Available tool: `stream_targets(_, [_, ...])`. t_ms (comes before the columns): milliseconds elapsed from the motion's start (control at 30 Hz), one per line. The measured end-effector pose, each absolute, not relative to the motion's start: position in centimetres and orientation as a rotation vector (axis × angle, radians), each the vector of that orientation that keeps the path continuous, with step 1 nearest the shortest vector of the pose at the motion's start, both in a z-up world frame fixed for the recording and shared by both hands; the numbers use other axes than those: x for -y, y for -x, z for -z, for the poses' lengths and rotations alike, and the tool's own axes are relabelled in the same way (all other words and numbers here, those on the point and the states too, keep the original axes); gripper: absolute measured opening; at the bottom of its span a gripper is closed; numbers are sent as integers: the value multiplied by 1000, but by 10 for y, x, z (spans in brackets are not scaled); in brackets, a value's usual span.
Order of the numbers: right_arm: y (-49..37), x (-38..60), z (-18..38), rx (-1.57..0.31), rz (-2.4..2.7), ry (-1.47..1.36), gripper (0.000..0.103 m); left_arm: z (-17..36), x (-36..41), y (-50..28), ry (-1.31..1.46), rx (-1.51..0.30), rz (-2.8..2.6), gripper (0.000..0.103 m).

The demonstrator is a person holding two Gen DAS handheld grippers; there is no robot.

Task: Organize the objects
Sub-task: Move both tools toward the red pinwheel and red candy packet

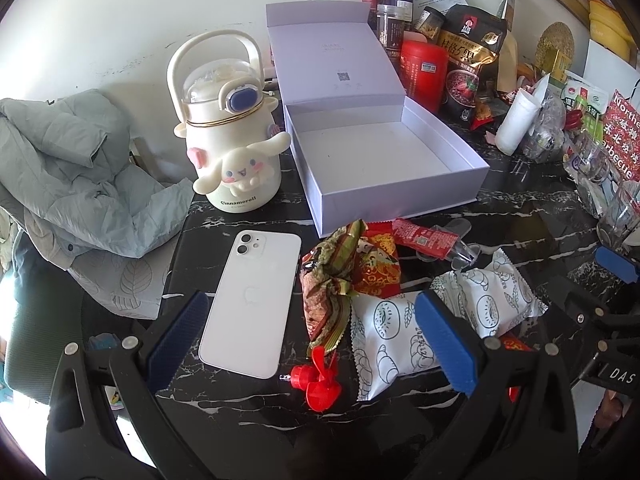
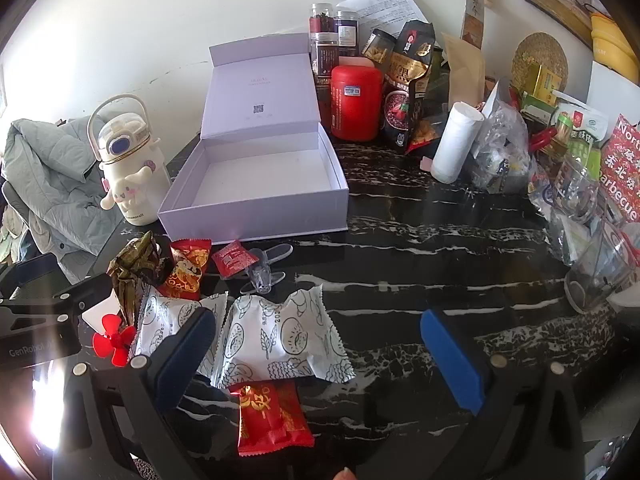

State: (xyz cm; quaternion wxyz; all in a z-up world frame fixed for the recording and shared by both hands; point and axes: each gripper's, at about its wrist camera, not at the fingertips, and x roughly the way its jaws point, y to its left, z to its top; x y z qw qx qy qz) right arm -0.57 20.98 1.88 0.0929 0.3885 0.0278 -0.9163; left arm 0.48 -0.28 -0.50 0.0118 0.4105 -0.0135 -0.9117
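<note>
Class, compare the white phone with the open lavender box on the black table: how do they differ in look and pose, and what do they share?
The phone is a thin flat slab; the box is deep with walls. The phone lies face down, camera lenses up; the box stands open, lid raised behind it. The phone is glossy white; the box is pale lavender. Both are rectangular and rest on the table, untouched by either tongs.

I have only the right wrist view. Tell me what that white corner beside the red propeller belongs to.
Observer: A white phone, lying camera side up beside the green-wrapped snack.
Operator: Say whether the left gripper holds it.
Observer: No. The left gripper is open, and nothing is clamped between its fingers.
Operator: Read me the bottle's label.
Observer: The white bottle says Cinnamoroll.
</note>
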Motion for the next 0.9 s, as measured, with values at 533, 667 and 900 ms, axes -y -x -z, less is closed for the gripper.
stream_targets(533, [7,-209,-18,-80,2720,-1160,103,7,4,-2,-1322,29,2829,103])
stream_targets(667, [8,-209,-18,-79,2717,-1163,103,8,4,0,-1332,26,2825,103])
stream_targets(900, [9,-209,-16,-76,2710,-1163,103,9,4,1,-1342,26,2820,103])
